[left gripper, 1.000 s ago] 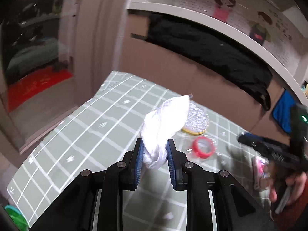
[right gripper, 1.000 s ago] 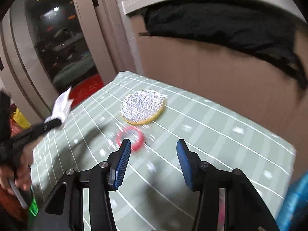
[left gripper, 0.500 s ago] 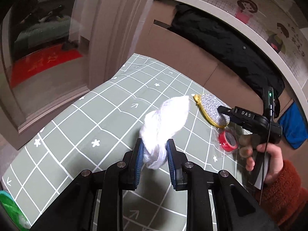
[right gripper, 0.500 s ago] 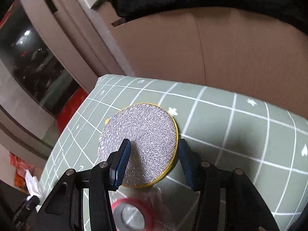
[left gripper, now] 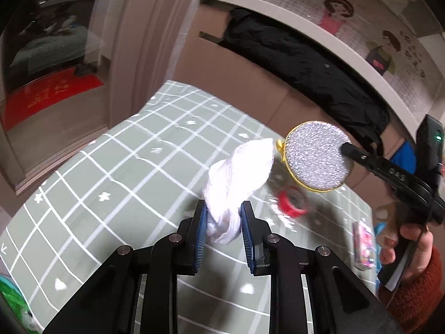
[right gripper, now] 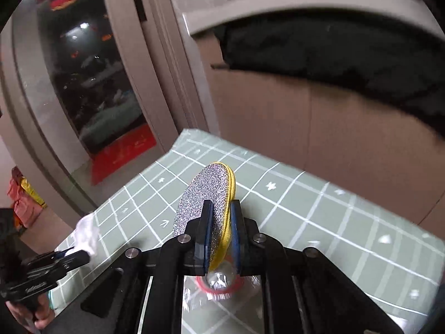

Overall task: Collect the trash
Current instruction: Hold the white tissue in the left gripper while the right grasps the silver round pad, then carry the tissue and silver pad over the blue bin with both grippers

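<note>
Nearest the left wrist camera, the left gripper [left gripper: 224, 232] pinches a crumpled white tissue wad [left gripper: 237, 175] between narrowly parted blue pads. Just beyond, the right gripper [right gripper: 219, 235], its jaws having just closed, clamps a round silver glitter pad with yellow rim [right gripper: 207, 197], raised clear of the green grid-patterned tablecloth [left gripper: 125, 183]. Below it lies a red ring in what appears to be clear wrap [left gripper: 292, 203]. Farther back stands a brown cardboard panel [right gripper: 347, 139].

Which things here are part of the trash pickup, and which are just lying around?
In the job:
- white tissue wad, clamped in the left tool
- silver scouring pad, clamped in the right tool
- red tape roll in plastic, still on the table

Lying about:
- black garment
- pink packet
</note>
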